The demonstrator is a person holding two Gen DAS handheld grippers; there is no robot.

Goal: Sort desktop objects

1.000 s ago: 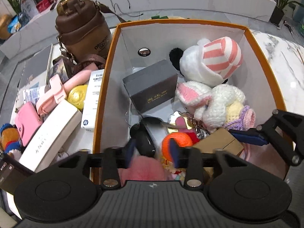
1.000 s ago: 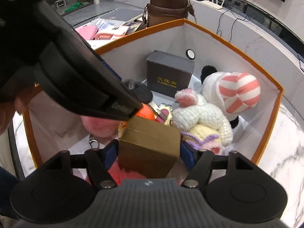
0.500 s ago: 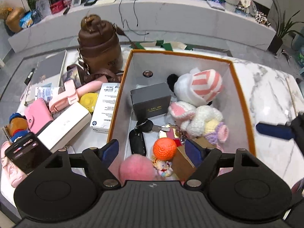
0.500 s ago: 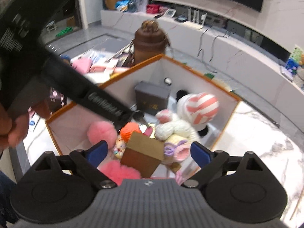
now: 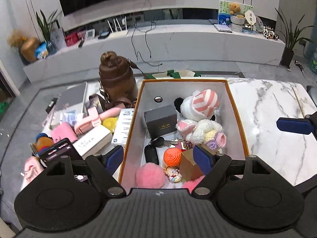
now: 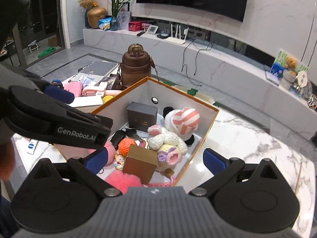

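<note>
Close to the cameras, both grippers hang above the orange-rimmed box [image 5: 236, 119] with their fingers spread wide and nothing held. The left gripper [image 5: 159, 159] is over the near end of the box. The right gripper [image 6: 156, 159] is over the near corner, toward the bare marble side.

Right under them, inside the box, sit a gold box [image 6: 140, 163], a pink pom-pom [image 5: 150, 175], an orange ball [image 5: 172, 156] and a black key fob [image 5: 151, 154]. A bit farther in are the knitted toys [image 5: 204, 131], a grey box [image 5: 160, 123] and a striped plush [image 5: 200, 104].

Out on the bench [image 5: 277, 138], to the left of the box, lie the things not sorted yet: a white long box [image 5: 93, 141], a pink wallet [image 5: 63, 132], a pink holder [image 5: 95, 119], a yellow thing [image 5: 109, 123] and a dark phone [image 5: 59, 151]. Behind them stands a brown bottle [image 5: 117, 79].

I think the next pick is in that pile. It lies to the left of both sets of fingers, so the left gripper is nearer. The white long box runs slanting from near-left to far-right, so the fingers would close across its narrow width.
</note>
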